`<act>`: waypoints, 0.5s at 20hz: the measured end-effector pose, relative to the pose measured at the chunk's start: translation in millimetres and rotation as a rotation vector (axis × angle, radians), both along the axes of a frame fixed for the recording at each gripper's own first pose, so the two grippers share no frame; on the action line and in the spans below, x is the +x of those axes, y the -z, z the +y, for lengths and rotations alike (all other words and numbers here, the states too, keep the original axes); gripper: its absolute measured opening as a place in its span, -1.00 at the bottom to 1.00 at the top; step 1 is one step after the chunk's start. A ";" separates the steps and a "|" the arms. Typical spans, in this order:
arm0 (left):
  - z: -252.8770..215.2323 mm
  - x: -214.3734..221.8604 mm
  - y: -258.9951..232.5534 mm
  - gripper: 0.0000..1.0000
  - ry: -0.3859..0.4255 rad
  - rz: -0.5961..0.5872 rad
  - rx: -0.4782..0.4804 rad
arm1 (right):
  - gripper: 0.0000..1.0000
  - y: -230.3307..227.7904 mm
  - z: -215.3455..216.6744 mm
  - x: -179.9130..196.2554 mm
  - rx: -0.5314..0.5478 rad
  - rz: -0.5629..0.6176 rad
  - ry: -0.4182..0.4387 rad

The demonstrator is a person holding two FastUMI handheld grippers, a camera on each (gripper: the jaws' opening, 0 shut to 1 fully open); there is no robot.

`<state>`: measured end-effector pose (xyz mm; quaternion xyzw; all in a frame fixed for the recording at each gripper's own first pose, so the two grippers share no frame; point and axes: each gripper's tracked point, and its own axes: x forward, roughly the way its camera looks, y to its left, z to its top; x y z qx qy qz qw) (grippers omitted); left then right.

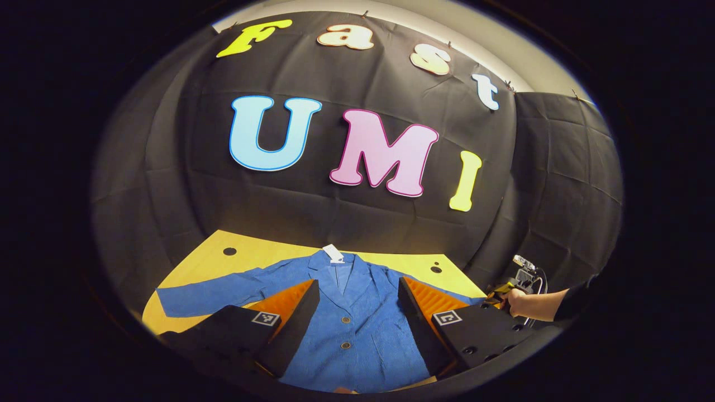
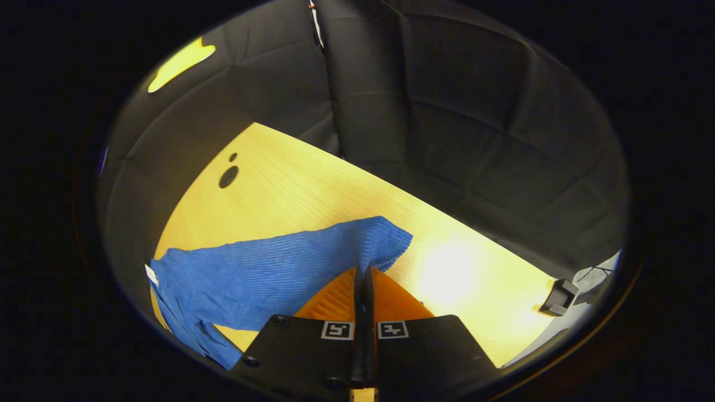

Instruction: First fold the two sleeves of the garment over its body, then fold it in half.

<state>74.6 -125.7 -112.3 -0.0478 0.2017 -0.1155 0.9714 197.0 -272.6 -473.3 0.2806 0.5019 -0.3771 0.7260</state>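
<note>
A blue jacket [image 1: 357, 318] lies face up on the yellow table [image 1: 223, 268], collar away from me, with a white tag [image 1: 333, 253] at the neck. One sleeve [image 1: 212, 293] stretches out flat to the left. My left gripper [image 1: 358, 282] hovers open over the jacket's chest, one finger on each side of the button line. In the right gripper view, the other sleeve [image 2: 290, 268] runs leftward from my right gripper [image 2: 363, 269], which is shut on the cloth near the cuff. That gripper [image 1: 500, 290] and the hand [image 1: 519, 304] holding it also appear at the table's right end.
The table top [image 2: 313, 190] has dark round holes [image 2: 228, 176] near its far corners. A small black block [image 2: 558, 297] sits at the table's edge on the right. Black cloth walls close in behind and beside the table.
</note>
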 end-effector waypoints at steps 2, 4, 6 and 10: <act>4.9 -3.5 1.4 0.63 0.011 -0.002 0.000 | -0.97 -24.7 15.9 18.3 -0.022 -0.063 -0.019; 13.6 -9.2 -1.9 0.64 0.021 -0.013 0.008 | -0.97 -51.3 42.6 45.5 -0.020 -0.138 -0.032; 26.8 -15.5 -7.3 0.63 0.021 -0.032 0.015 | -0.98 -72.1 76.7 73.6 -0.021 -0.194 -0.083; 65.9 -26.7 -15.0 0.63 -0.043 -0.047 -0.013 | -0.98 -97.6 183.6 133.9 0.039 -0.275 -0.215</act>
